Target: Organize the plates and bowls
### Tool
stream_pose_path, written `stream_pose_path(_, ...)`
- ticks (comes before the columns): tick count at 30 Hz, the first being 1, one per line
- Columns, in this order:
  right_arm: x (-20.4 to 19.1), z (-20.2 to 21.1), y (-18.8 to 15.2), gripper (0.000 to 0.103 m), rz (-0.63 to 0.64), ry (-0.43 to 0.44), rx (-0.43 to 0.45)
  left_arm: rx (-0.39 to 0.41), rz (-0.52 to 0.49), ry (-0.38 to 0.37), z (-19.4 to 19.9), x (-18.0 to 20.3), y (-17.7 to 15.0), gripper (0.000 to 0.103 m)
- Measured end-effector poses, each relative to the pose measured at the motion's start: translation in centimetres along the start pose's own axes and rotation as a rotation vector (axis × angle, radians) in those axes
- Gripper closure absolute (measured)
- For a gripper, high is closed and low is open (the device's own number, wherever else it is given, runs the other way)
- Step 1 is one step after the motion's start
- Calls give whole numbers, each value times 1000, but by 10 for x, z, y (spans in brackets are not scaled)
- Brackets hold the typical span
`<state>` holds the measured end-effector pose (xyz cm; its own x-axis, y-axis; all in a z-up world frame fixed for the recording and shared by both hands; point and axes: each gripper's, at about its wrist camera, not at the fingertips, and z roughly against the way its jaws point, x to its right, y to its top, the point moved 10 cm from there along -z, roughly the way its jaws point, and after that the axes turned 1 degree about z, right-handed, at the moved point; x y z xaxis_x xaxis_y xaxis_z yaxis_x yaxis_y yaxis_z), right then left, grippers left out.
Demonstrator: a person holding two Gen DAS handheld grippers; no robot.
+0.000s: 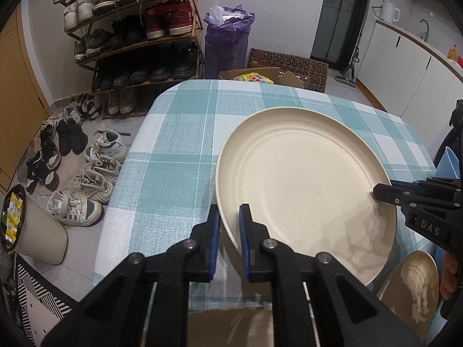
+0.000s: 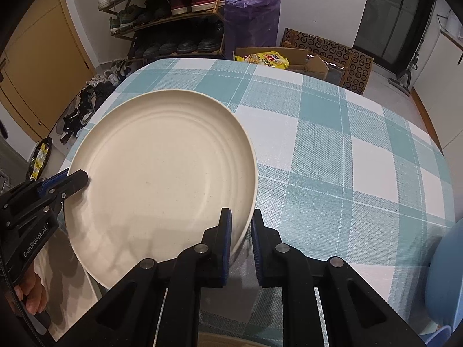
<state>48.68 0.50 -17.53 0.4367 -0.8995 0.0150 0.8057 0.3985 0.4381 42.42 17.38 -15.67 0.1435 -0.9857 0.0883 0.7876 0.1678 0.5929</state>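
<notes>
A large cream plate (image 1: 306,185) (image 2: 162,167) hangs over the near part of the teal-checked table (image 1: 179,144) (image 2: 332,133), gripped at two opposite sides. My left gripper (image 1: 230,217) is shut on the plate's left rim and shows in the right wrist view as a left gripper (image 2: 81,179) at the far side. My right gripper (image 2: 240,219) is shut on the plate's right rim, and the left wrist view catches this right gripper (image 1: 382,193) at the right. A second cream dish (image 1: 411,283) (image 2: 60,263) lies below, partly hidden by the held plate. A blue dish (image 2: 445,274) (image 1: 448,162) sits at the table's right edge.
Beyond the table stand a shoe rack (image 1: 136,29), a purple-bagged bin (image 1: 225,43) and cardboard boxes (image 1: 289,69). Loose shoes (image 1: 95,173) cover the floor on the left beside a white bin (image 1: 37,231). A hand (image 2: 29,297) holds the left gripper.
</notes>
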Motion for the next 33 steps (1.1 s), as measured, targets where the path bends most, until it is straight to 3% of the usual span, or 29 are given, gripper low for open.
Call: stream_pose_path(33,7,108,-25,90,-16,-12,108,109,-51,-15,98,35,3,92)
